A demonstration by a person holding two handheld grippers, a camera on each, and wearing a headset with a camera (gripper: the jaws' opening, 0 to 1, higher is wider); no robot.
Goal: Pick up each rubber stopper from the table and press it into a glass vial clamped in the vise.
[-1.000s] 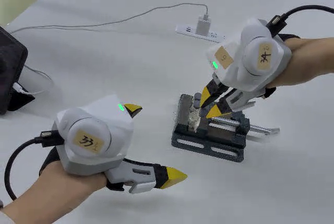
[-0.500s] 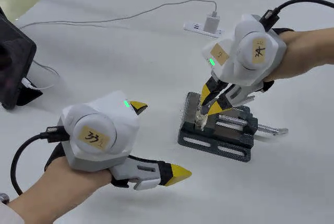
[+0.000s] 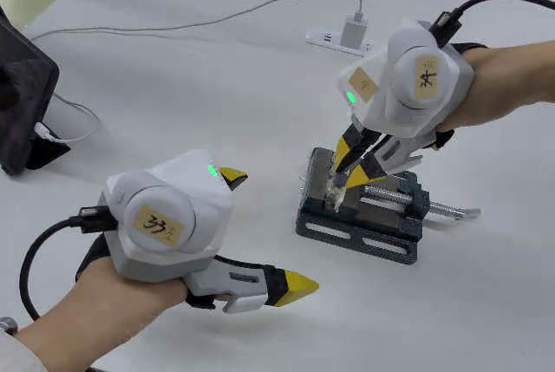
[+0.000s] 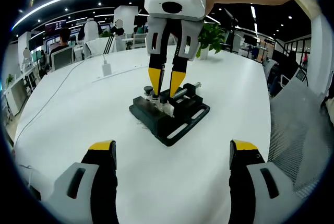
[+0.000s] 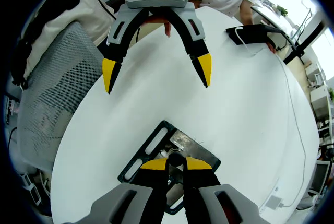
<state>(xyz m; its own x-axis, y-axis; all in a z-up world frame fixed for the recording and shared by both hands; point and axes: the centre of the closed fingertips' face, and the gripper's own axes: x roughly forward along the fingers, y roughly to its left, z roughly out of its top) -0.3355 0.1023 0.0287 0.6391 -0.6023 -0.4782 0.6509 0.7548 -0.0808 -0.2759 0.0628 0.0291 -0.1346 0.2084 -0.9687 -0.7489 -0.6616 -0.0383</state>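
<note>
The rubber stopper (image 5: pixel 176 158) sits as a dark round cap between my right gripper's (image 3: pixel 343 174) yellow tips, which are drawn close together and pinching it at the top of a glass vial (image 3: pixel 332 196). The vial stands upright in the black vise (image 3: pixel 364 226), at the end nearer my left side. In the left gripper view a second dark-capped vial shows just beside it (I can't tell whether the two touch). The right gripper points steeply down onto the vise from above, with a green light lit on its white body. My left gripper (image 3: pixel 266 231) is held low over the white table (image 3: pixel 217 86), well apart from the vise and aimed toward it. Its jaws are spread wide with nothing between them — the right gripper view shows both tips clearly separated. Farther back on the table lies a white power strip (image 3: pixel 334 41) with a charger plugged in, and a pale cable (image 3: pixel 173 28) runs from it toward a dark device (image 3: pixel 19 99) at the left edge.
</note>
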